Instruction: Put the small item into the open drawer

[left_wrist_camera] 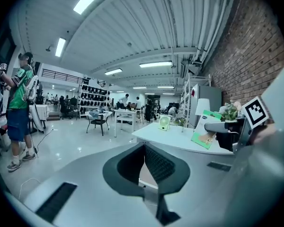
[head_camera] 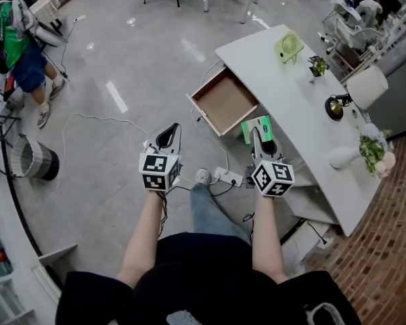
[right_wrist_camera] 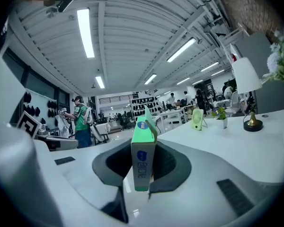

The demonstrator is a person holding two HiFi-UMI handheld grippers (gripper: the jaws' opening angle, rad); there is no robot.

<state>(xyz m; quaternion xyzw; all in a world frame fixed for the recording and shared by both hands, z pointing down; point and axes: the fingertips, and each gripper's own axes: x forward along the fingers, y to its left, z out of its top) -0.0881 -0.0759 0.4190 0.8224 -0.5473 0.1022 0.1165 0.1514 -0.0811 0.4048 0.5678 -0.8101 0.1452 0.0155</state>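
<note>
My right gripper [head_camera: 260,139] is shut on a small green box [head_camera: 255,126], held upright just off the near corner of the open wooden drawer [head_camera: 224,101]. In the right gripper view the box [right_wrist_camera: 142,150] stands on end between the dark pads [right_wrist_camera: 173,162]. The drawer sticks out from the white table [head_camera: 284,97] and looks bare inside. My left gripper [head_camera: 168,137] hangs over the floor to the left of the drawer, its jaws shut with nothing in them. The left gripper view shows its tips [left_wrist_camera: 144,148] meeting, with the box [left_wrist_camera: 206,129] off to the right.
On the table stand a green fan [head_camera: 289,46], a small plant [head_camera: 317,65], a lamp [head_camera: 365,87] and a flower vase [head_camera: 372,151]. A power strip [head_camera: 227,177] with cables lies on the floor by my feet. A black basket [head_camera: 37,160] and a person [head_camera: 13,46] are far left.
</note>
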